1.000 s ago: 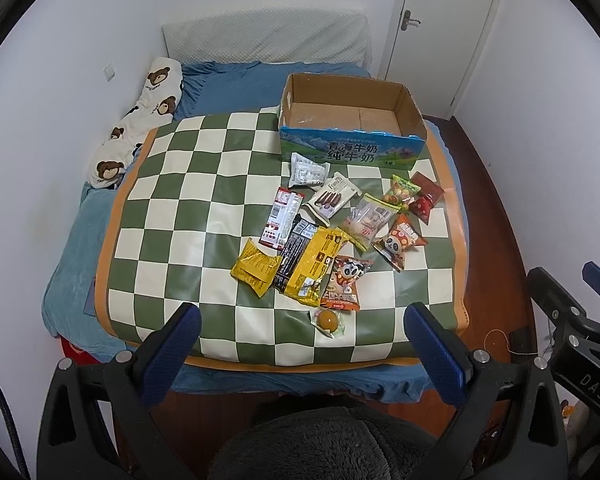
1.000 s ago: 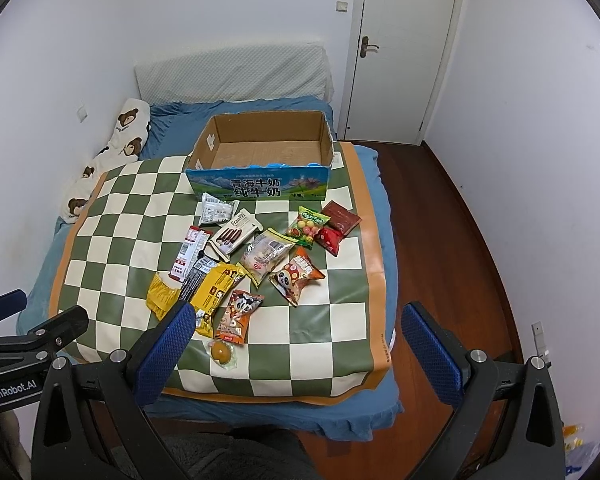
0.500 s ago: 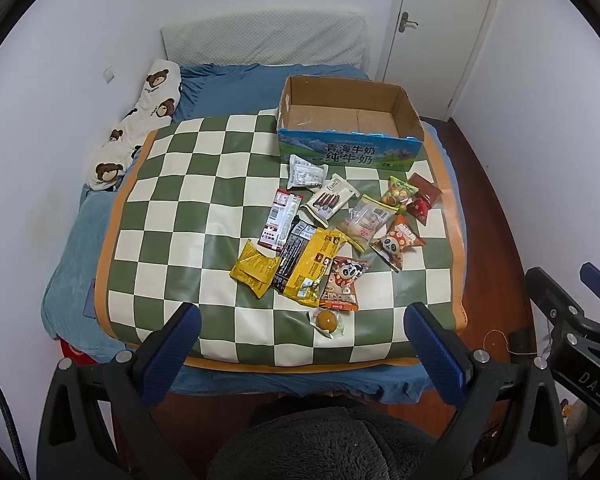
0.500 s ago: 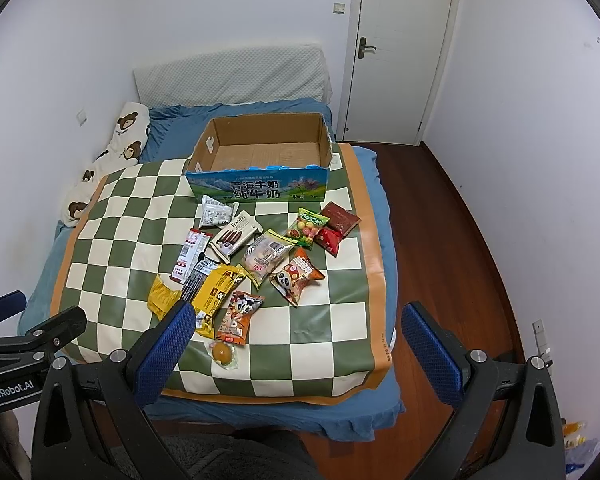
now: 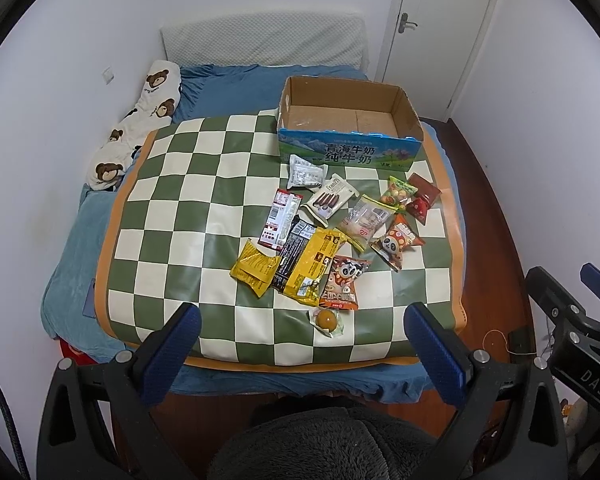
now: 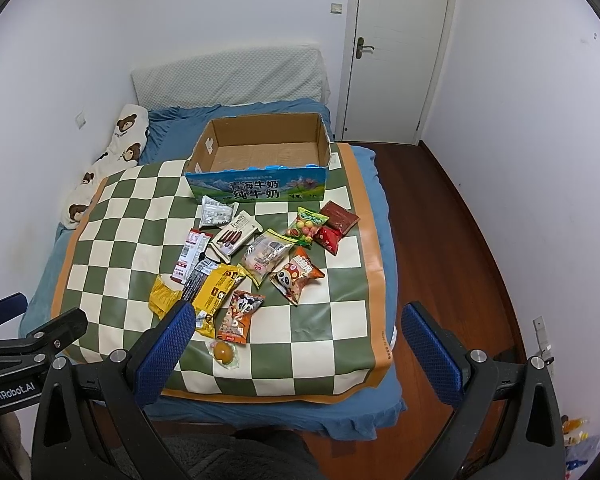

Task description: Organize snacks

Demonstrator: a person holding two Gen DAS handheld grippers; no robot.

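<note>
Several snack packets (image 5: 332, 224) lie in a loose pile on a green-and-white checkered mat (image 5: 188, 208), also in the right wrist view (image 6: 256, 256). An open, empty cardboard box (image 5: 348, 128) with a blue printed front stands behind them on the mat; it also shows in the right wrist view (image 6: 260, 160). A small round orange sweet in clear wrap (image 5: 327, 320) lies nearest me. My left gripper (image 5: 300, 344) is open and empty, held back from the mat's near edge. My right gripper (image 6: 296, 344) is open and empty, likewise short of the bed.
The mat covers a blue bed (image 5: 72, 256) against the left wall, with a bear-print pillow (image 5: 140, 120) at the far left. A white door (image 6: 400, 48) is at the back. Wooden floor (image 6: 452, 240) runs along the bed's right side.
Both grippers have shifted slightly forward toward the bed; the snacks and box have not moved.
</note>
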